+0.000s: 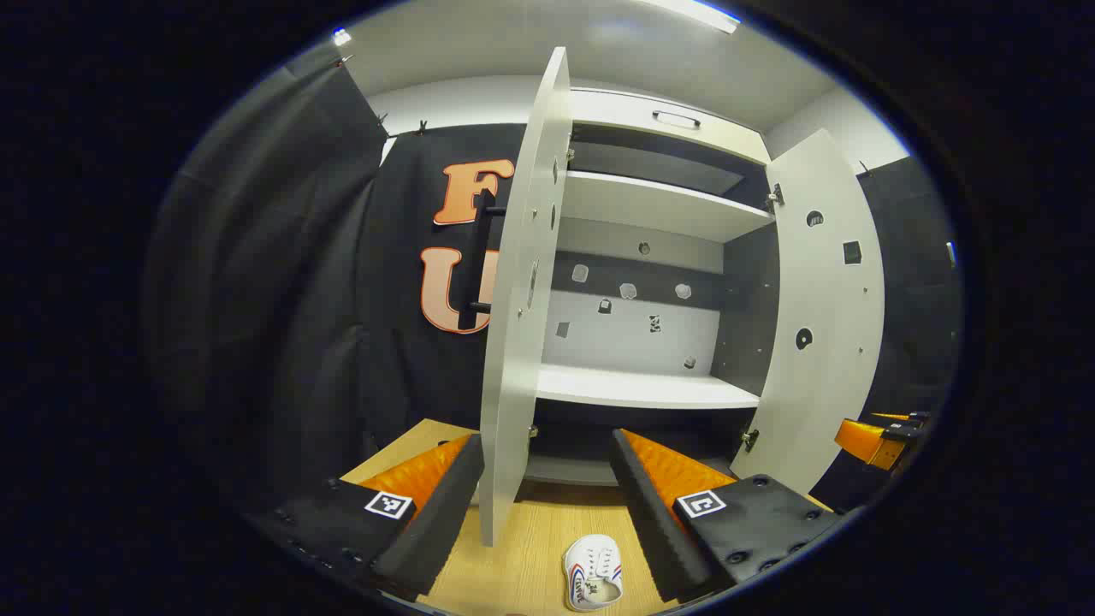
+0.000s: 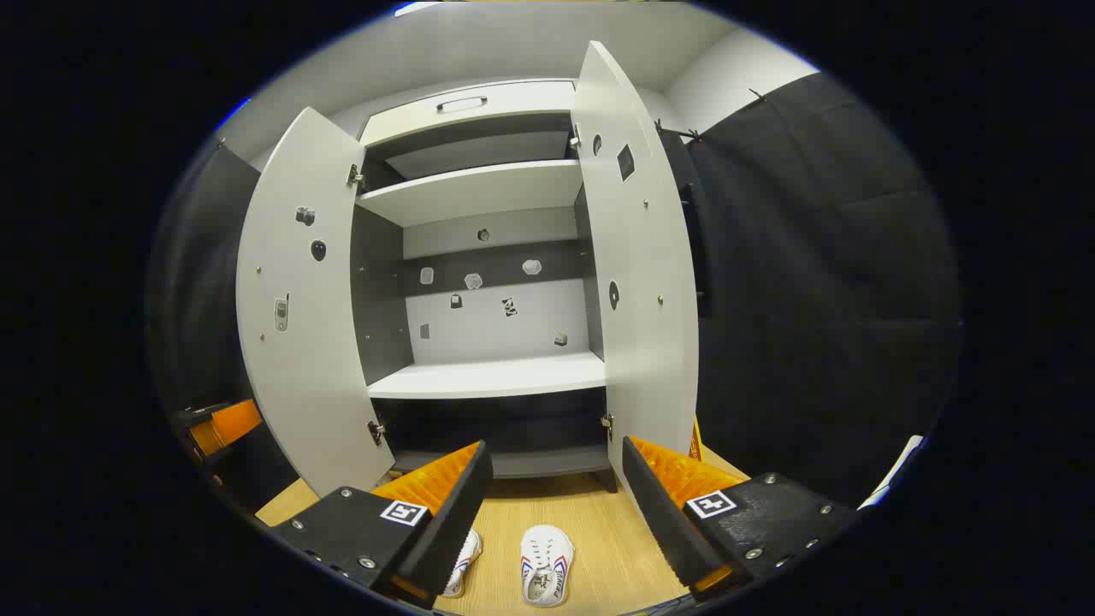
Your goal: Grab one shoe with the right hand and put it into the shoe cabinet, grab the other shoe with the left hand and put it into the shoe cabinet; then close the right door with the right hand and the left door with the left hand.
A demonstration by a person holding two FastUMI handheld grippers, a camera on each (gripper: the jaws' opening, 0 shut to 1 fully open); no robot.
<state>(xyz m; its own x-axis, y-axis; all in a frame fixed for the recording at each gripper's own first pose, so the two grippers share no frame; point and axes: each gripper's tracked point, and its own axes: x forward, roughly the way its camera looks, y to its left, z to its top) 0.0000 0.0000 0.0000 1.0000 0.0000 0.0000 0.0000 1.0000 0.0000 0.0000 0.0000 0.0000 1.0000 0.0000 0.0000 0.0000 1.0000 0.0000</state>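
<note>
Below and just ahead of the right gripper (image 2: 552,513), between its spread fingers, a white shoe (image 2: 546,565) lies on the wooden floor (image 2: 599,530) with its long axis running straight away from the claw toward the shoe cabinet (image 2: 492,376), roughly in line with the fingers. A second shoe (image 2: 462,560) sits just to the left of it, partly hidden behind the right gripper's left finger. Both fingers stand wide apart and hold nothing, so this claw is released.

In the left gripper view the left gripper (image 1: 547,505) is likewise released, fingers parted and empty, and one shoe (image 1: 593,571) shows low between them, nearer its right finger. The left door (image 1: 522,308) stands edge-on directly ahead of this claw, so the cabinet opening lies to the right of its line. Far to its right, the other gripper (image 1: 877,436) can be seen beyond the right door (image 1: 821,316).

Both shoes are on the floor in front of the cabinet, neither yet inside, and both doors hang open. By my reading the right hand goes first: its shoe lies centred under the claw, so a straight drop downward should bring the fingers astride it. Since the shoe's length runs along the fingers, they would close across its narrow width
</note>
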